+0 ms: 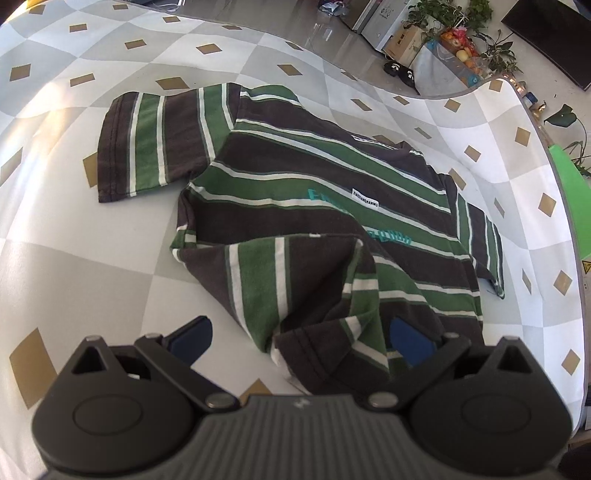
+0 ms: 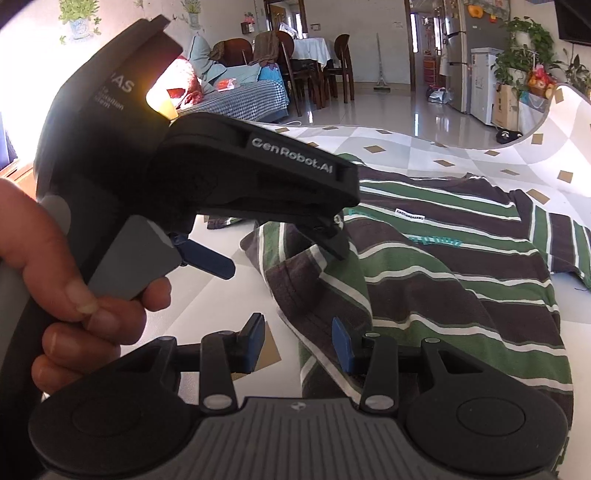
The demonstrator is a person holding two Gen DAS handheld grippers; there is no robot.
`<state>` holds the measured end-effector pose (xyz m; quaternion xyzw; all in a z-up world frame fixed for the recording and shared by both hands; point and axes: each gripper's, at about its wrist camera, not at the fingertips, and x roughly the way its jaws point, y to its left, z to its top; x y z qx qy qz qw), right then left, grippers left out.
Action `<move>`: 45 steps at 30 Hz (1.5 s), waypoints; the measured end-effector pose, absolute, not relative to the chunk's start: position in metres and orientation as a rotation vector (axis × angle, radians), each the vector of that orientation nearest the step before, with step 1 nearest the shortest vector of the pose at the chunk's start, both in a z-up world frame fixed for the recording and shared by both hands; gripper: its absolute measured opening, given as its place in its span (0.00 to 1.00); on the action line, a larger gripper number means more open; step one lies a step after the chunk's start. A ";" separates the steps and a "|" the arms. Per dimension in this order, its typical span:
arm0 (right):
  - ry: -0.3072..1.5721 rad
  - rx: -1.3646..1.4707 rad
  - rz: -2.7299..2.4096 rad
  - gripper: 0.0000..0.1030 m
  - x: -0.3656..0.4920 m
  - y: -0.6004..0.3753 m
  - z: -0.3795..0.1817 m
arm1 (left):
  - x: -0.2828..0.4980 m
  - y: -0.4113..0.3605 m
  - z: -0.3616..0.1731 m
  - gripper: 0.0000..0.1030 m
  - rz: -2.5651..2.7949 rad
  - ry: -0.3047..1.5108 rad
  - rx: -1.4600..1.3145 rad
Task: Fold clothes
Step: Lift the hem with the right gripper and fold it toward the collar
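A T-shirt [image 1: 295, 184] striped brown, green and white lies spread on the table, one sleeve flat at the far left. Its near bottom corner [image 1: 295, 295] is folded over onto the body. My left gripper [image 1: 301, 339] is open wide, with the folded hem lying between its blue pads [image 1: 192, 338] and not pinched. In the right wrist view the left gripper [image 2: 280, 258] hangs over that same fold, held by a hand [image 2: 74, 295]. My right gripper [image 2: 299, 345] is open just below it, the shirt's [image 2: 443, 277] hem edge against its right pad [image 2: 341, 347].
The table wears a grey and white checked cloth [image 1: 74, 258] with gold diamonds; its edge curves along the right. Beyond it are a tiled floor [image 2: 369, 110], potted plants [image 1: 461, 22], a fridge [image 2: 458, 55], a dining table with chairs [image 2: 314, 62] and a sofa [image 2: 236, 92].
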<state>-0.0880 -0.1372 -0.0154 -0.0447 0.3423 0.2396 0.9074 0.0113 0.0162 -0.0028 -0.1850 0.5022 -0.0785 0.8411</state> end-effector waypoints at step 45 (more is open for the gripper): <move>0.722 0.055 0.389 0.08 -0.052 -0.151 -0.023 | 0.000 0.039 -0.007 1.00 -0.017 1.058 -0.387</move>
